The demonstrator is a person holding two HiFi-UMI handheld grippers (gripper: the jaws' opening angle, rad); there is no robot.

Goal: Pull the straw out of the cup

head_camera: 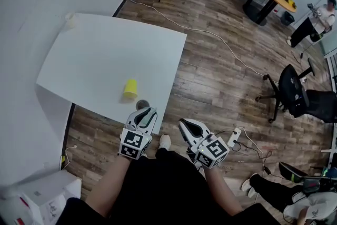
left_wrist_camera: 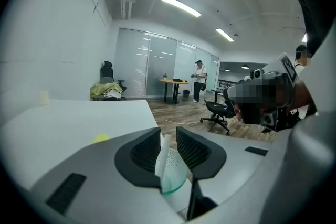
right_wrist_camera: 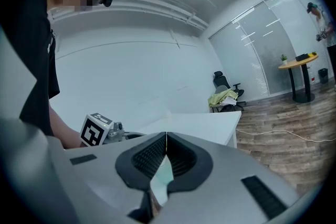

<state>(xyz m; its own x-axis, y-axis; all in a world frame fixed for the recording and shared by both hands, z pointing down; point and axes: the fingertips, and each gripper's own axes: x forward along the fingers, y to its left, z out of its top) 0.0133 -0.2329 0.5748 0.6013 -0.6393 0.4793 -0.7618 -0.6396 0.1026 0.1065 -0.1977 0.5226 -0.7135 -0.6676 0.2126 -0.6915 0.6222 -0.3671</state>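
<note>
Left gripper (head_camera: 148, 111) is parked at the near edge of the white desk (head_camera: 105, 50), bottom-middle of the head view, tips right up against a small round cup (head_camera: 142, 105) that sits at that edge. In the left gripper view (left_wrist_camera: 168, 131) the jaws are only a little apart, and a white straw (left_wrist_camera: 163, 153) stands up in the slot between them. It leans on the left-hand jaw, with a sliver of daylight on the other side, so it looks framed rather than squeezed. The cup (left_wrist_camera: 176, 173) shows below the tips as a see-through, dotted thing with a greenish rim, and the straw comes up out of it.

Right gripper (head_camera: 183, 123) hangs off the desk over the wood floor (head_camera: 221, 76), just right of centre. In its own view (right_wrist_camera: 166, 134) the jaws are pressed tip to tip, with nothing pinched at the tips.

There's also a yellow object (head_camera: 130, 88) on the desk just beyond the cup; it's a yellow blob (left_wrist_camera: 101, 138) at the left of the left gripper view.
</note>
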